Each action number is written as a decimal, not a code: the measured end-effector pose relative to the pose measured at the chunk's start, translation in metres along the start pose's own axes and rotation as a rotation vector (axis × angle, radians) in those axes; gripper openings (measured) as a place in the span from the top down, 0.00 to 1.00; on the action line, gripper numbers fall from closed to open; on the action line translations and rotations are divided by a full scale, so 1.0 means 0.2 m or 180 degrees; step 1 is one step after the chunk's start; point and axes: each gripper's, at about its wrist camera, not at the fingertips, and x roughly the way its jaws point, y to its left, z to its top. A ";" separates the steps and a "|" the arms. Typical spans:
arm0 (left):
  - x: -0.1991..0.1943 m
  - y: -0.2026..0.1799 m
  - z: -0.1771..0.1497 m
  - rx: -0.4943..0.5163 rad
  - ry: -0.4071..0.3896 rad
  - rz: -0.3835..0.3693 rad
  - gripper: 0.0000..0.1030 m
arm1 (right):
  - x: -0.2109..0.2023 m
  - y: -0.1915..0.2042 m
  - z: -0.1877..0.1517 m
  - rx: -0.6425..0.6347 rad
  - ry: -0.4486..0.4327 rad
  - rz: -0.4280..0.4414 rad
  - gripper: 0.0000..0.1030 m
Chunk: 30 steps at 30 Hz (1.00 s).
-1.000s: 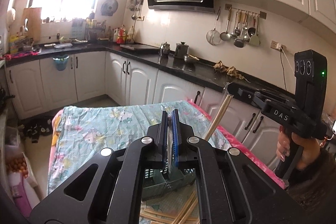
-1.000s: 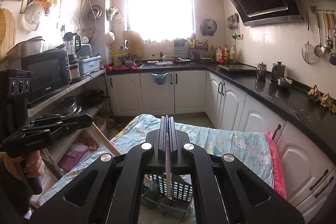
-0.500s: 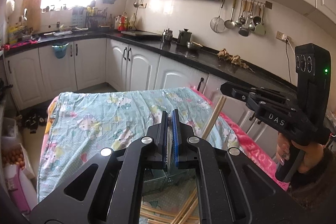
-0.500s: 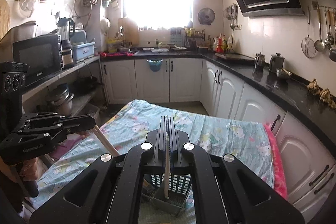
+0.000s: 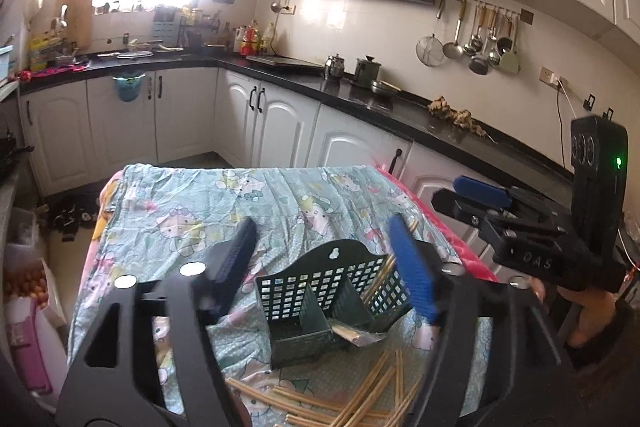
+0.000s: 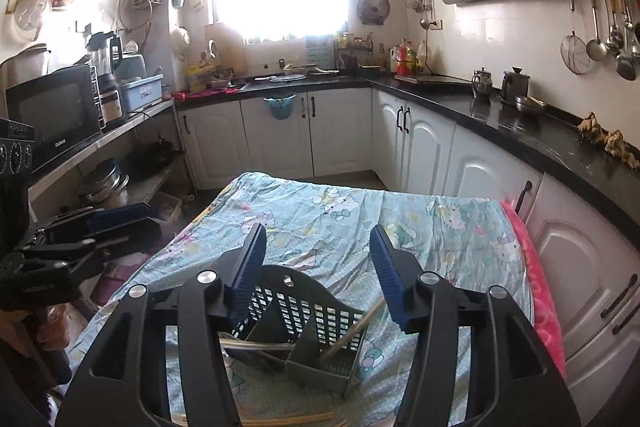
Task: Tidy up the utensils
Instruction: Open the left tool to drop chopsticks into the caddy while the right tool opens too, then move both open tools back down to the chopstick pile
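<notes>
You are spreading both grippers' fingers, left gripper (image 5: 324,259) and right gripper (image 6: 318,267) just opening and released with nothing between them, over the green basket (image 5: 320,291) mid-bench, where chopsticks (image 5: 380,285) are standing, more lying loose nearer (image 5: 360,399).

Each wrist camera looks forward and slightly down along its own fingers. Both closely share the green basket (image 5: 320,291) (image 6: 304,323) and the table (image 5: 168,211) (image 6: 440,227), from opposite sides.
</notes>
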 end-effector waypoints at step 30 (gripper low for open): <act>-0.26 0.01 -0.16 -0.0120 -0.0189 0.0161 0.10 | -0.24 0.12 -0.15 -0.0230 -0.0138 -0.0087 0.24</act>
